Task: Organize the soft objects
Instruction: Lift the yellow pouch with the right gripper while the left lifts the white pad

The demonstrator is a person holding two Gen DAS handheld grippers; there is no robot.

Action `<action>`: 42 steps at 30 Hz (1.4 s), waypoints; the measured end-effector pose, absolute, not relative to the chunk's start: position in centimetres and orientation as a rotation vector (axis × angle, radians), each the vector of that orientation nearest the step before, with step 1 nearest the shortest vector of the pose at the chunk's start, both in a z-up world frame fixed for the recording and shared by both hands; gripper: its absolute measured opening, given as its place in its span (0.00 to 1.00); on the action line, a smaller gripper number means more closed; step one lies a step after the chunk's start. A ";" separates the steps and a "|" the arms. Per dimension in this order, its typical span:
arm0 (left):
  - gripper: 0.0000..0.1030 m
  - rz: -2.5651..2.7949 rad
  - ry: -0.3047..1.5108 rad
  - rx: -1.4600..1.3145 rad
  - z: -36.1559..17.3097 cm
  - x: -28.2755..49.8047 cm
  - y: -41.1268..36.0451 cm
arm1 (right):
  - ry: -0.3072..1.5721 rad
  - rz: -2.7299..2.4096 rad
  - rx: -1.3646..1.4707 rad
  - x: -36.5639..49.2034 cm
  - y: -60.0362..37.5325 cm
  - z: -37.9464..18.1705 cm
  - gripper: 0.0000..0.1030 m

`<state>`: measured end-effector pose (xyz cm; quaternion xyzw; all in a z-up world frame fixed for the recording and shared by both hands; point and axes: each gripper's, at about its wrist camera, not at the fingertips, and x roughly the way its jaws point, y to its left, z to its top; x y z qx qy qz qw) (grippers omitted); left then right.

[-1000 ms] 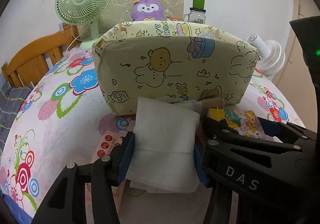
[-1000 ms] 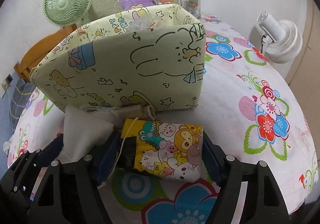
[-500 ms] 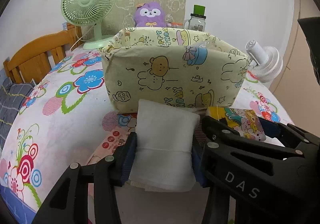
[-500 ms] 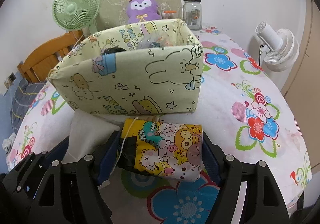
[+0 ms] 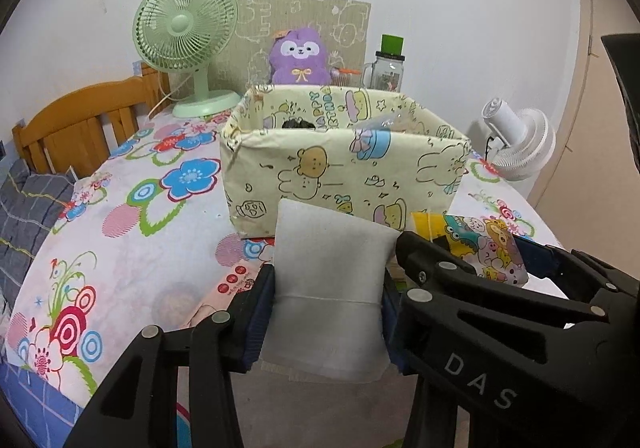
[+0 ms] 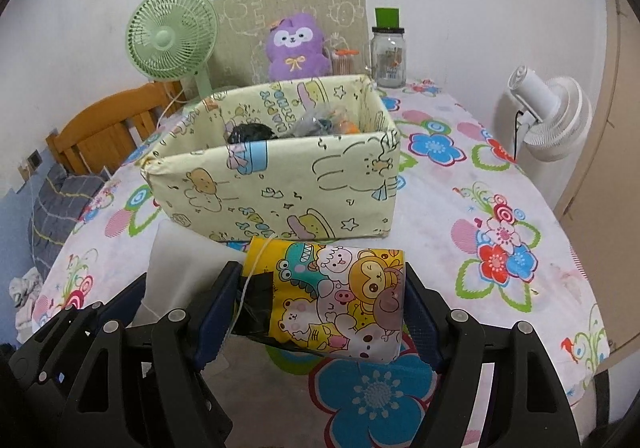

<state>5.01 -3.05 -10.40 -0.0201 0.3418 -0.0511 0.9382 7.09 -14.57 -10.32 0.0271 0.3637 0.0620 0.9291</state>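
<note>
Flowered cloth covers the surface point(image 6: 520, 207), with a white wall behind it. Above the near edge, the left tool point(image 5: 326, 300) is clamped on a white pad point(image 5: 332, 288), its pads pressing the pad's two sides about halfway down. Those jaws have just been closing a little on it, and the pad's flanks dent inward where they press. Just beside it, the right tool point(image 6: 320, 308) grips a cartoon-print roll point(image 6: 340, 300) across its ends, with a pale string point(image 6: 256, 268) trailing over one end and some dark material showing there.

Both bundles look light and squashy. They should give under pressure rather than slip, so a hold across the middle seems right; squeezing harder would only crumple them. The roll could unwind if the string loosens.

Beyond the tools, toward the middle of the surface, stands an open fabric box point(image 6: 280, 187) with soft, slightly sagging walls and a few dark items already inside. It is probably where both bundles belong. Along the far edge sit a green fan point(image 5: 186, 35), a purple plush toy point(image 6: 294, 47) and a glass jar point(image 6: 388, 51). A white fan point(image 6: 552, 119) stands off the right edge.
</note>
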 end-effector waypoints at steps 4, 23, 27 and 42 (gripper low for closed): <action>0.48 -0.106 0.674 -0.038 -9.6 4.5 -3.2 | 0.719 0.123 0.054 6.5 -14.7 -9.4 0.75; 0.48 -0.130 0.585 -0.033 -4.9 3.4 -3.5 | 0.612 0.101 0.037 4.9 -15.0 -4.3 0.76; 0.48 -0.133 0.573 -0.029 -4.0 3.4 -3.5 | 0.597 0.099 0.036 4.8 -14.9 -3.4 0.75; 0.48 -0.137 0.527 -0.015 -1.1 3.6 -3.6 | 0.548 0.100 0.032 5.0 -14.9 -0.6 0.75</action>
